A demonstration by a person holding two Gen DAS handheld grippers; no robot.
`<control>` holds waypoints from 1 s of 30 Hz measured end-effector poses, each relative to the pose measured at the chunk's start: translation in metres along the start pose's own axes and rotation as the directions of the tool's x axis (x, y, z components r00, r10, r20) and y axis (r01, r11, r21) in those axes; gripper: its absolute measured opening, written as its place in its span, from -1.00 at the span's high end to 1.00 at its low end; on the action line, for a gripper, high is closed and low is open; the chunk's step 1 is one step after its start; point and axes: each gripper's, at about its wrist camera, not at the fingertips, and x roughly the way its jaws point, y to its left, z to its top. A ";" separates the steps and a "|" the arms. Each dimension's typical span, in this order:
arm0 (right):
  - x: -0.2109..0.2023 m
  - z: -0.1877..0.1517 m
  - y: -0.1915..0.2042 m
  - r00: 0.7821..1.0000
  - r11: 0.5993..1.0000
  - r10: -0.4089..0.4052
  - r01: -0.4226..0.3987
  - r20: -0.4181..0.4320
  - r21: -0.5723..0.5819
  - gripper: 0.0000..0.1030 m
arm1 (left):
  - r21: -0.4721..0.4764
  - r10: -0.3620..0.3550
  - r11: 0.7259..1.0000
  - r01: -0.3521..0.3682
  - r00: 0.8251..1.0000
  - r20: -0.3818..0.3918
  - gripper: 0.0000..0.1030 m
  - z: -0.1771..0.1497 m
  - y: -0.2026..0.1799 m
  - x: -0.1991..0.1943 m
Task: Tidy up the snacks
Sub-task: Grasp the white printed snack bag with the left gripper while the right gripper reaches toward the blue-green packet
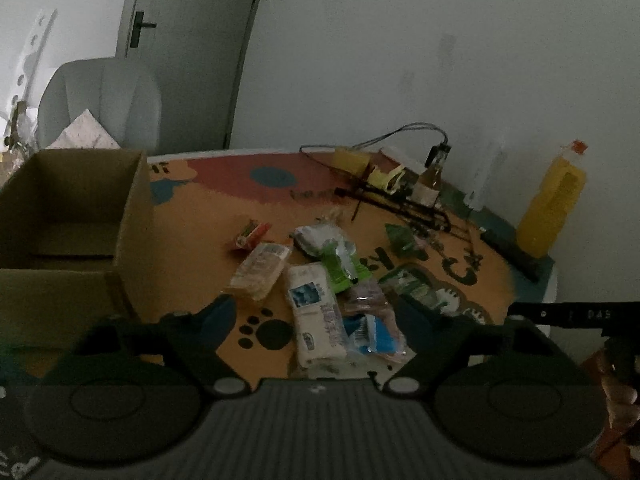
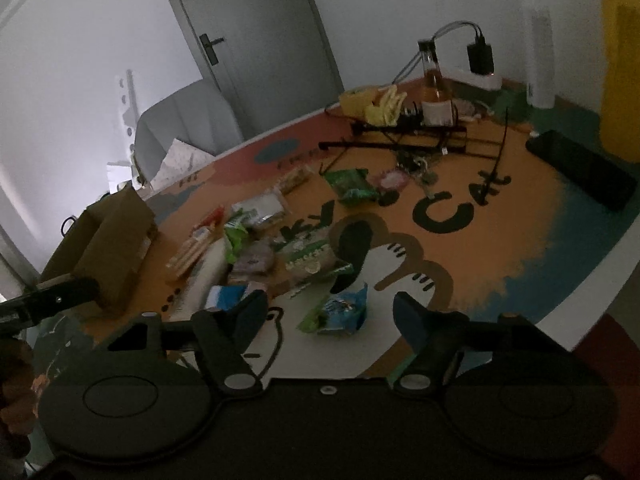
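Observation:
Several snack packets lie in a heap on the round table (image 1: 200, 216). In the left wrist view a white packet (image 1: 316, 312) and a blue packet (image 1: 370, 334) lie between the fingers of my open left gripper (image 1: 316, 316), which hovers just above them. An open cardboard box (image 1: 68, 216) stands at the left; it also shows in the right wrist view (image 2: 108, 240). My right gripper (image 2: 330, 308) is open, with a blue-green packet (image 2: 340, 314) lying on the table between its fingers. A large green-and-white packet (image 2: 308, 260) lies beyond it.
A yellow bottle (image 1: 552, 204), a brown glass bottle (image 1: 430, 178), yellow items and tangled cables (image 1: 400, 196) sit at the table's back. A dark flat bar (image 2: 584, 168) lies at the right. A grey chair (image 1: 100, 100) and a door stand behind the box.

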 end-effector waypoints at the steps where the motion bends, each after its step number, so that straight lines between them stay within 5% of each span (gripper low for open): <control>1: 0.005 0.001 -0.003 1.000 1.000 -0.001 0.001 -0.013 0.003 -0.25 | -0.007 -0.001 1.000 0.000 1.000 -0.009 -0.56 0.000 0.001 0.006; 17: 0.061 0.006 -0.032 0.988 0.997 0.057 -0.050 -0.145 0.052 0.07 | -0.042 0.025 0.999 -0.031 0.990 -0.137 -0.05 -0.010 -0.001 0.091; 30: 0.073 0.008 -0.019 0.990 0.998 0.058 -0.053 -0.125 0.043 0.01 | -0.014 0.056 0.998 -0.059 0.985 -0.162 0.01 -0.017 -0.005 0.112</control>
